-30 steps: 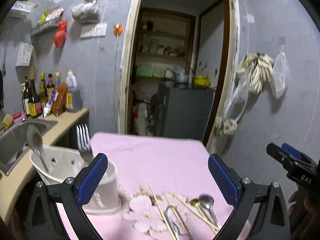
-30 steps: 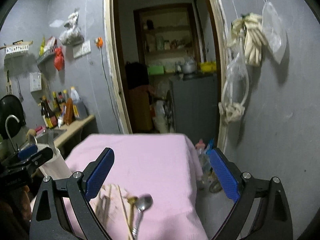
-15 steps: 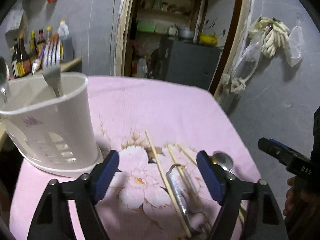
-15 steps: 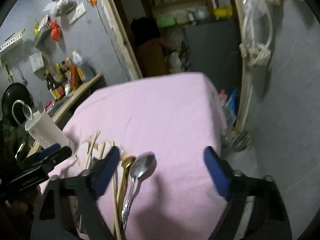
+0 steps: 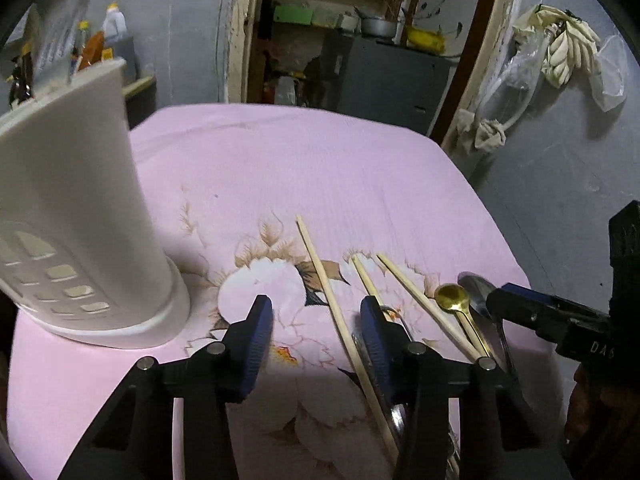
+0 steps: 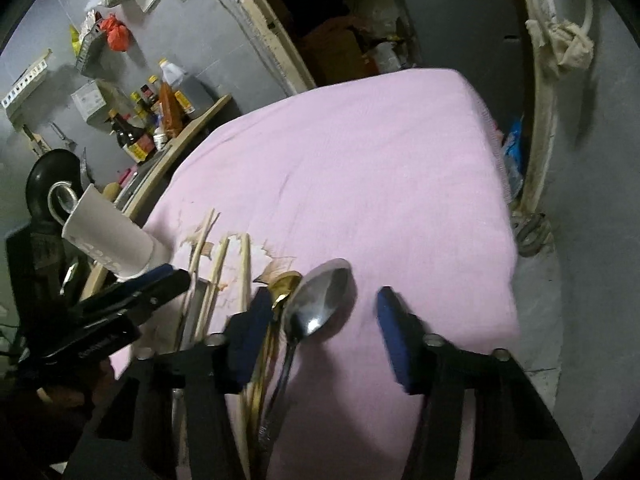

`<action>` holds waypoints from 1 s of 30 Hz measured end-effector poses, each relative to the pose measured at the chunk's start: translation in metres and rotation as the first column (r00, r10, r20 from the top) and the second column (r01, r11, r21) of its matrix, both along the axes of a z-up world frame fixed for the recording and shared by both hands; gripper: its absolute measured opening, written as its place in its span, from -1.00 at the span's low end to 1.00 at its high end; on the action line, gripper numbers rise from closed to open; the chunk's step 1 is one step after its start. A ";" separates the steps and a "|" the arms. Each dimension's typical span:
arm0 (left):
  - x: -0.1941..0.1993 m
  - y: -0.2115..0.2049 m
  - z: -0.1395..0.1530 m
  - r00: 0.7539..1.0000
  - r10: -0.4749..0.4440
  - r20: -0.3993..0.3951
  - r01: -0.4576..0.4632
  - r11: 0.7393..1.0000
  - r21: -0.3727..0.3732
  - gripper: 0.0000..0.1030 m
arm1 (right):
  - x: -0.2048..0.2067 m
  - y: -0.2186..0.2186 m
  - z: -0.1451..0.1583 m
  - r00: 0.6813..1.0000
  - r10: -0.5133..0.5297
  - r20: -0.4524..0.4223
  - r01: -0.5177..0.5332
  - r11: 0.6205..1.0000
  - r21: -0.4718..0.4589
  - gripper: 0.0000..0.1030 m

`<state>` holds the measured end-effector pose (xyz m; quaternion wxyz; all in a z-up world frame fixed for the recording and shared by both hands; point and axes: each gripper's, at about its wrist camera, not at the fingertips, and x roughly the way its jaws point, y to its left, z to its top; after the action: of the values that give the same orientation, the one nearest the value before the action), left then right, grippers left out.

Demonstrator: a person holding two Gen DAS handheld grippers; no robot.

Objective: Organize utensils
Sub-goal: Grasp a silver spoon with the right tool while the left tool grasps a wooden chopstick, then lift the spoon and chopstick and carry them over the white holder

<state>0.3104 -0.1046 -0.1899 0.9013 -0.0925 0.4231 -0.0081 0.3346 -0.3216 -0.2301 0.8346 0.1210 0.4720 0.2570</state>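
A white utensil holder [image 5: 76, 216] stands on the pink cloth at the left; it also shows in the right wrist view [image 6: 108, 240]. Wooden chopsticks [image 5: 332, 300], a small gold spoon [image 5: 451, 298] and a steel spoon [image 6: 320, 300] lie side by side on the cloth. My left gripper [image 5: 316, 316] is open low over the cloth, with one chopstick between its fingers. My right gripper [image 6: 320, 312] is open, astride the steel spoon's bowl. A metal utensil [image 5: 394, 412] lies partly hidden under the left gripper's right finger.
The pink flowered cloth [image 5: 320, 168] covers the table. A counter with sauce bottles [image 6: 144, 128] and a sink lies to the left. A doorway with shelves [image 5: 360, 40] is behind the table, and bags hang on the grey wall [image 5: 560, 52] at the right.
Both grippers have come down and tilted toward the table, and their jaws have narrowed. The left one now straddles a chopstick; the right one now straddles the steel spoon.
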 end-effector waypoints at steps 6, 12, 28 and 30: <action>0.009 0.006 -0.006 0.998 -0.012 -0.056 0.008 0.998 -0.069 -0.43 | 0.017 0.005 -0.006 0.997 0.036 -0.067 -0.030 0.996 0.079 -0.33; 0.021 0.009 -0.007 0.996 -0.020 -0.089 0.010 0.993 -0.114 -0.50 | 0.026 0.009 -0.012 0.992 0.047 -0.119 -0.037 0.996 0.083 -0.64; 0.018 0.012 0.003 0.994 -0.021 -0.106 0.004 0.987 -0.158 -0.90 | 0.006 0.009 0.013 0.989 -0.037 -0.144 0.063 0.982 0.180 -0.94; 0.011 0.014 0.013 0.997 -0.022 -0.075 0.008 0.985 -0.171 -0.90 | -0.001 0.005 0.023 0.991 -0.060 -0.122 0.083 0.978 0.193 -0.94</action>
<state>0.3212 -0.0902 -0.1769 0.8732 -0.1666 0.4555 -0.0477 0.3334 -0.3163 -0.2075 0.7984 0.2349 0.4870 0.2650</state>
